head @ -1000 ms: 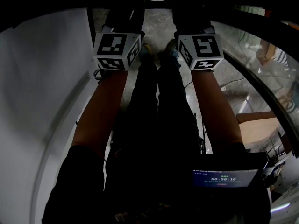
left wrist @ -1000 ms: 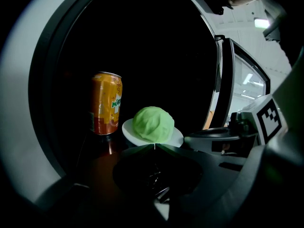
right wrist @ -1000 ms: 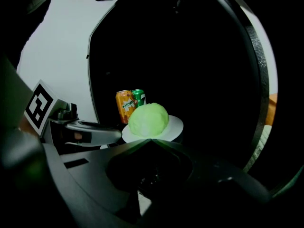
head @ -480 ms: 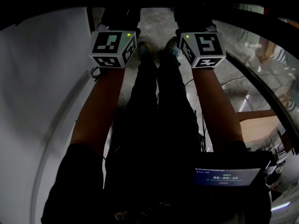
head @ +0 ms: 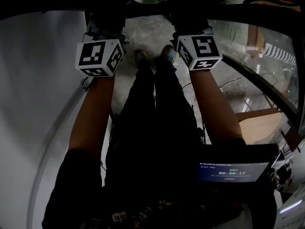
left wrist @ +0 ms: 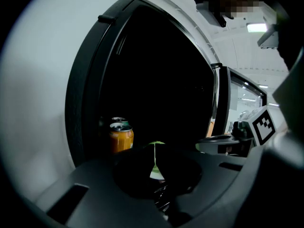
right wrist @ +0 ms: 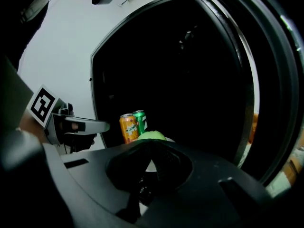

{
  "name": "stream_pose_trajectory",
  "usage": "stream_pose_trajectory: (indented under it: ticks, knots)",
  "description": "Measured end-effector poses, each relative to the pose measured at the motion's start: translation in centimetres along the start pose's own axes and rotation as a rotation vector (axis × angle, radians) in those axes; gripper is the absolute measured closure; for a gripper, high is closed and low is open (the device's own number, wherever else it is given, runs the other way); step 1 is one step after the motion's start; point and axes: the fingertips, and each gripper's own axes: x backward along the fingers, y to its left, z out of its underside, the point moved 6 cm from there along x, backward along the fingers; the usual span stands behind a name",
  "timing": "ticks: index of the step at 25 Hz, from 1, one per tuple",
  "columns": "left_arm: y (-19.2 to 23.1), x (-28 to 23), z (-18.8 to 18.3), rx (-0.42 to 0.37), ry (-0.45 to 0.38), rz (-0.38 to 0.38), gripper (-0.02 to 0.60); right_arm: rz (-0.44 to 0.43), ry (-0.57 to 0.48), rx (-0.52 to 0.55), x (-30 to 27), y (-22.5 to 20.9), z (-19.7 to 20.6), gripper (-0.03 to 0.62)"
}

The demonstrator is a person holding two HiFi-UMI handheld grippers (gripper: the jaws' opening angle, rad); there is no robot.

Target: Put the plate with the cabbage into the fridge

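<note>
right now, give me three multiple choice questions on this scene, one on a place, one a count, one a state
1. Where does the orange can stand? A) on the floor B) inside the fridge C) on a table
2. How many cans show? A) one B) two C) four
3. The fridge door is: A) shut B) removed C) open
Answers: 1 B, it stands in the dark interior; 2 B, the orange one and a green can beside it; 3 C, the glass door is swung aside.
</note>
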Motion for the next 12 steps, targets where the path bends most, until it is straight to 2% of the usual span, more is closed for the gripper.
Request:
stream_pose_trajectory:
  ticks: [12]
  knots:
    - [0.44, -0.76, 0.7, 0.021, -0.044, 0.034, 0.572, 0.023, -0.013, 0.036, -0.01, -0.49, -0.68, 0.588]
